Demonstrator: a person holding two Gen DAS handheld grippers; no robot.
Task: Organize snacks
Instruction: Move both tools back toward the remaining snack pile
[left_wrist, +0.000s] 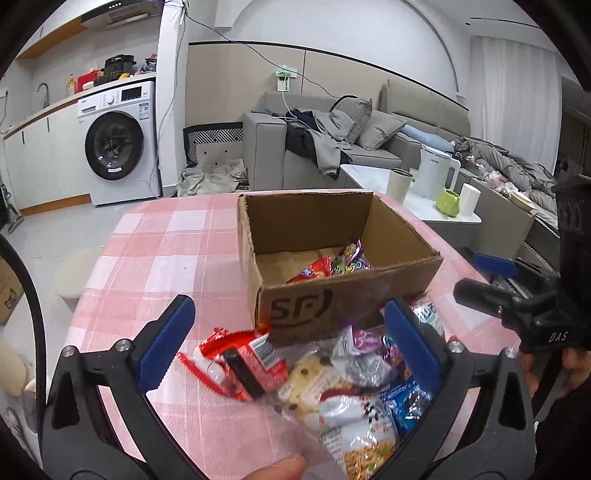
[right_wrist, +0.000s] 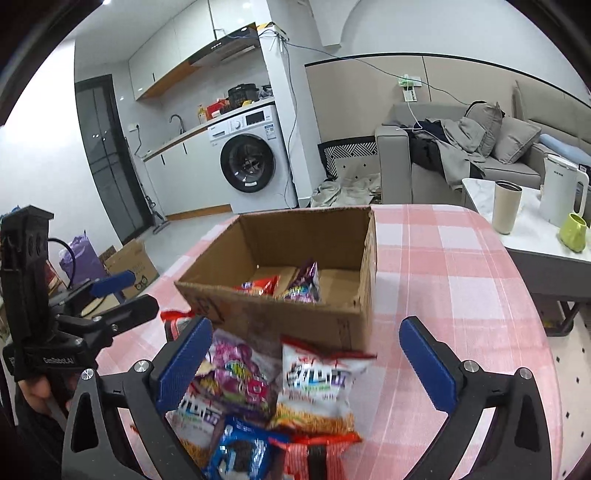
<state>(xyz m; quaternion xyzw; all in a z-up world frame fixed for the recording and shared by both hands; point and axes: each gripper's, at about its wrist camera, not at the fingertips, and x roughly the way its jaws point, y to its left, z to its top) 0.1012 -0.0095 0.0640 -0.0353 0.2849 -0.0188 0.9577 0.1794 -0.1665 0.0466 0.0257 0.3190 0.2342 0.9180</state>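
Observation:
An open cardboard box (left_wrist: 354, 295) stands on the pink checked table; it also shows in the right wrist view (right_wrist: 280, 317). Inside lie a red packet (left_wrist: 312, 271) and a purple packet (left_wrist: 349, 256). A pile of snack packets (left_wrist: 332, 376) lies on the table in front of the box, seen in the right wrist view too (right_wrist: 266, 398). My left gripper (left_wrist: 291, 350) is open and empty, its blue pads either side of the pile. My right gripper (right_wrist: 306, 362) is open and empty above a white noodle packet (right_wrist: 317, 387).
The pink checked tablecloth (left_wrist: 166, 258) spreads to the left of the box. A low white table (right_wrist: 535, 236) at the right holds a tumbler, a white kettle and a green mug. A sofa and a washing machine stand behind.

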